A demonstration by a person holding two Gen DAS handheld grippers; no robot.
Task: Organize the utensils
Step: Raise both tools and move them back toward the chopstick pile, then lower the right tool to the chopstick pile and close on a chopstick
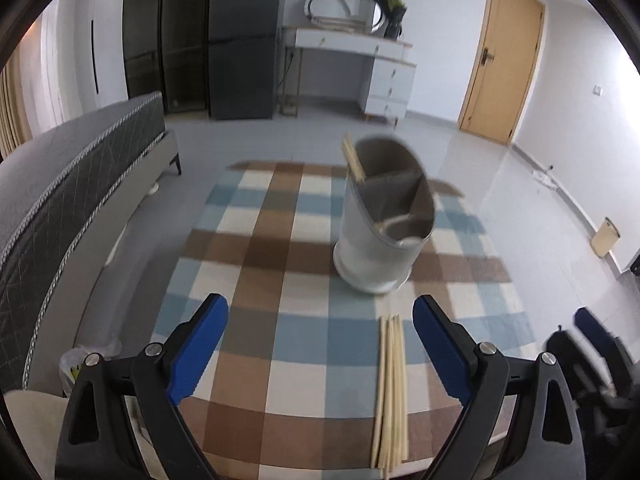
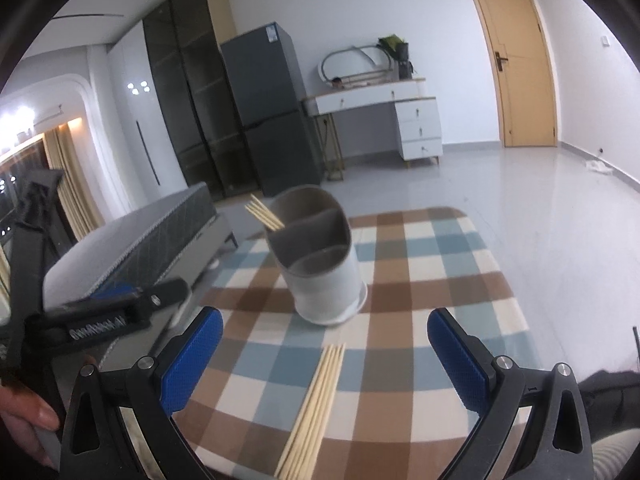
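Checked cloth in brown, blue and cream covered the tabletop (image 1: pixel 304 360), the largest thing in both views. On it stood the grey utensil holder (image 1: pixel 380 236), divided into compartments; a few chopsticks (image 1: pixel 352 158) leaned out of its far-left compartment, and something pale lay in a near one, too blurred to name. Just in front of the holder, apart from its base, a loose bundle of chopsticks (image 1: pixel 390 392) lay flat on the cloth, running toward the near edge.

The left gripper (image 1: pixel 320 340) hung above the cloth with its blue fingers (image 1: pixel 200 344) spread wide and holding nothing; the bundle lay just inside its right finger. The right gripper (image 2: pixel 324 352) was likewise spread and empty, the bundle lying between its fingers.

Judging from this, some chopsticks were already sorted and the step in hand was the approach to the remaining bundle. The next move would call for lowering one gripper, probably the right, closing across the thin sticks without scattering them, then tipping them upright into the far-left compartment.
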